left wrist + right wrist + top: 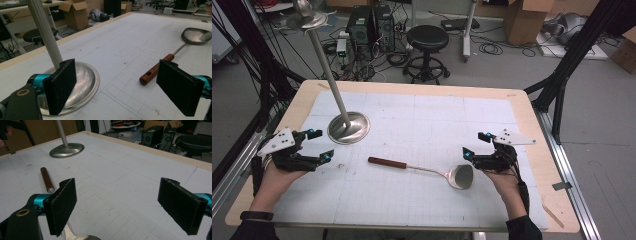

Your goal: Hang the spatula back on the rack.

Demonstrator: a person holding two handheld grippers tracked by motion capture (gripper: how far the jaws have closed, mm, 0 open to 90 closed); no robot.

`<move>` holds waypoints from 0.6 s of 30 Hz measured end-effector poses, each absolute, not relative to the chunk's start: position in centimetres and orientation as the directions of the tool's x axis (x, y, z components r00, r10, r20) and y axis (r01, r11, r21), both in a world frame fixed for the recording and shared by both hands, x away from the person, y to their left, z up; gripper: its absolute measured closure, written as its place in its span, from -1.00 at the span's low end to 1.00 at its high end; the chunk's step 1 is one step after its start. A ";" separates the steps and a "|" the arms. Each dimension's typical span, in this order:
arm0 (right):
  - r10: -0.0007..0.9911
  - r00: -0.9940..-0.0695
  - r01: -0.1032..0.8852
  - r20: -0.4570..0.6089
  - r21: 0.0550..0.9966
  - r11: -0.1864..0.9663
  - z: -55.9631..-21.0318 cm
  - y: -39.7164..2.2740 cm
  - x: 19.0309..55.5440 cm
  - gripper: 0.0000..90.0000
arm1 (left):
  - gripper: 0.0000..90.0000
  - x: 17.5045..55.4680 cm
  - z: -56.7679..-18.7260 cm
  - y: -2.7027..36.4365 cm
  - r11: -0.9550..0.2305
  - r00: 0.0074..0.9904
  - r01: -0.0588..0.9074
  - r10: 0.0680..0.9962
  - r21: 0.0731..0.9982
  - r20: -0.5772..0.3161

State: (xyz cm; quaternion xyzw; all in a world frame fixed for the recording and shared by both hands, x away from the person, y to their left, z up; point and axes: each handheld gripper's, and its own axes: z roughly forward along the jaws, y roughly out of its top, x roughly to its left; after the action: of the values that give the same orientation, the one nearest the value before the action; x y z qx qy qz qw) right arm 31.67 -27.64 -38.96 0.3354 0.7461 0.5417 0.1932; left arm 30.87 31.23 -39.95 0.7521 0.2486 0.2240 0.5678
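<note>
The right hand-held gripper (476, 144) was held just above the tabletop (422, 125) with its jaws spread wide apart and nothing between them, its lower jaw just beside the bowl of the long steel spatula with a reddish-brown wooden handle (422, 169). In the right gripper view the spatula (48, 181) lay flat, its bowl passing under the near jaw and its wooden handle pointing away towards the round polished steel stand base with a pale upright pole (66, 149). The left hand-held gripper (318, 145) was likewise open and empty, placed beside that stand base (348, 127) and near the handle end of the spatula (160, 66), though apart from both. The step in hand was judged to be a pick-up of the spatula. It would be done best if one gripper were lowered squarely over the wooden handle, where the grip is thicker and less slippery than the thin metal neck, with the jaws set across the handle and not along it. The pads should be brought almost to the tabletop before closing, so that the handle is not rolled away. The stand base (82, 82) should be kept clear of, since its pole could be knocked.
</note>
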 end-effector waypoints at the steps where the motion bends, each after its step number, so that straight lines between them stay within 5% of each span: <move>1: 0.710 -0.700 0.290 0.074 0.939 0.188 -39.0 -27.7 31.7 -0.67 | -0.62 30.9 -40.0 31.2 -0.232 0.777 0.120 0.627 0.965 0.055; 18: 0.613 -0.787 0.302 0.063 0.907 0.294 -39.1 -25.5 32.5 -0.66 | -0.62 30.5 -39.8 30.9 -0.241 0.790 0.115 0.610 0.964 0.058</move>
State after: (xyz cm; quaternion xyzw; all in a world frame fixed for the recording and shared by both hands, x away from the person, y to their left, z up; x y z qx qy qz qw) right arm 32.50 -25.54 -39.10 0.2895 0.7902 0.5189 0.1502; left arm 30.51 30.93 -39.82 0.7568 0.2395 0.2180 0.5677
